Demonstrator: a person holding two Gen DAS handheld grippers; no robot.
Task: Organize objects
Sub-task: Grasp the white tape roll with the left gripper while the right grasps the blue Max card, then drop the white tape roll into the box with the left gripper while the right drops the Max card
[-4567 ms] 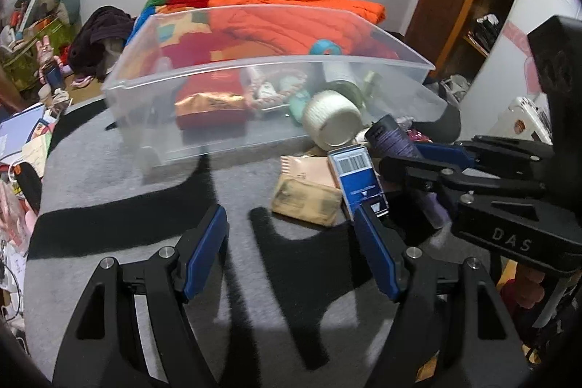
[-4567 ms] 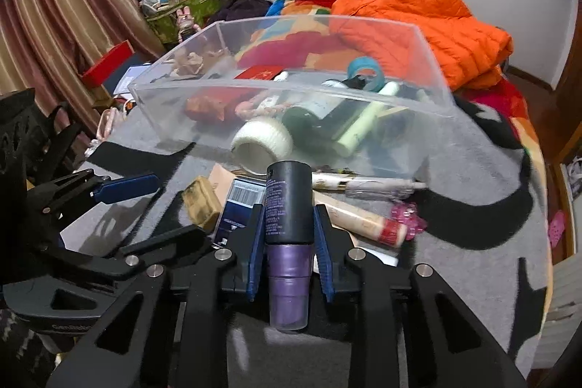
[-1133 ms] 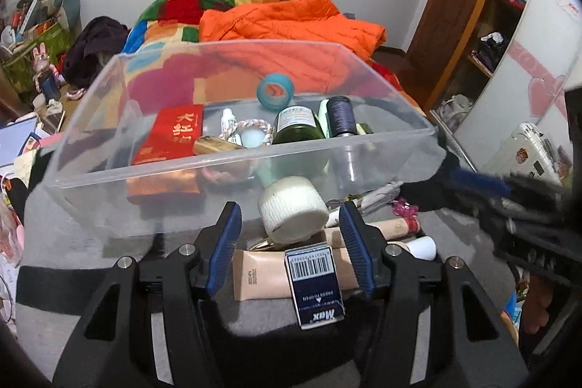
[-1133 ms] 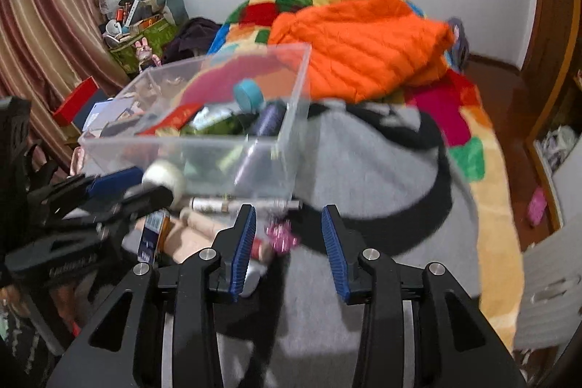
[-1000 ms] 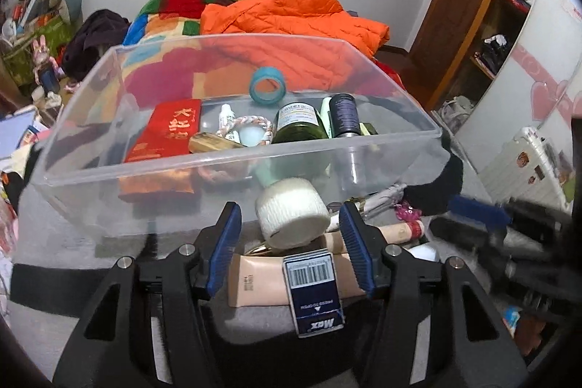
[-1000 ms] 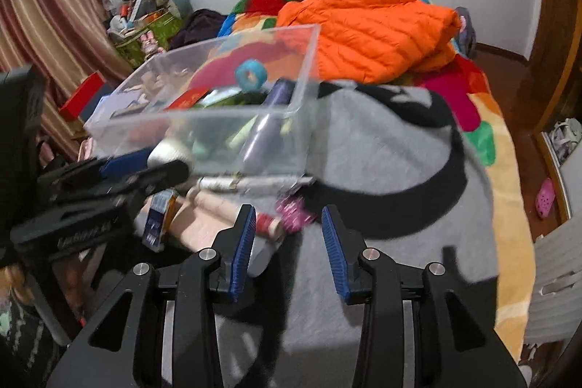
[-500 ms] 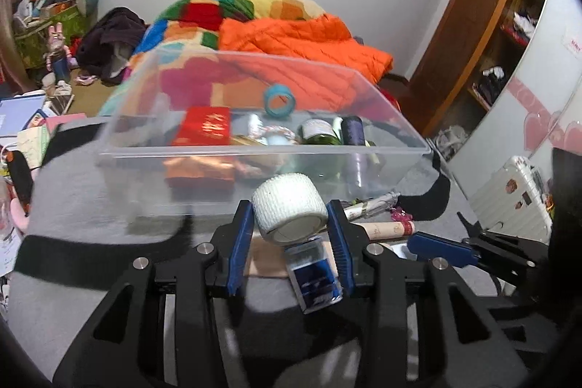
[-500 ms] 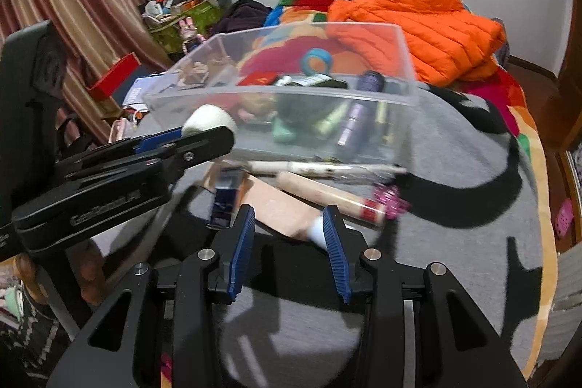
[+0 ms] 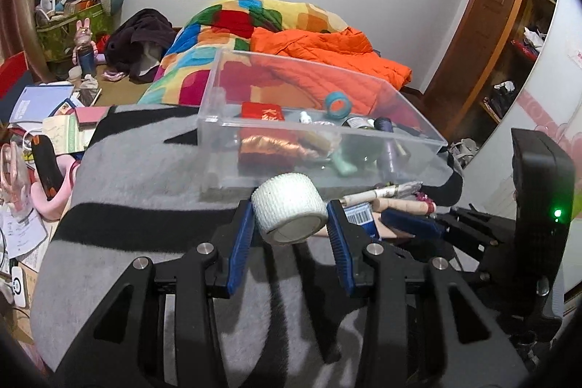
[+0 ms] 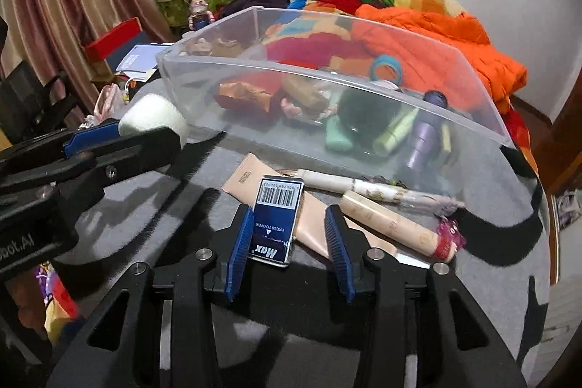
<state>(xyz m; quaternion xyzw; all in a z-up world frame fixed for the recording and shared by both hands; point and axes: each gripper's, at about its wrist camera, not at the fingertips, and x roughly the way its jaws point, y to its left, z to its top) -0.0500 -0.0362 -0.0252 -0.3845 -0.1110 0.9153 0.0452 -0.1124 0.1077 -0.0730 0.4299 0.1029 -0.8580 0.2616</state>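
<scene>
A white gauze roll [image 9: 289, 208], on its side with the hollow core facing the camera, sits pinched between the left jaws, while a dark blue Max box [image 10: 275, 220] lies flat, barcode end forward, between the parted right jaws.

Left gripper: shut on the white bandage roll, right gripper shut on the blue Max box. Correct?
Half right. The left gripper is shut on the white bandage roll, but the right wrist view shows the right gripper open, merely straddling the blue Max box.
</scene>
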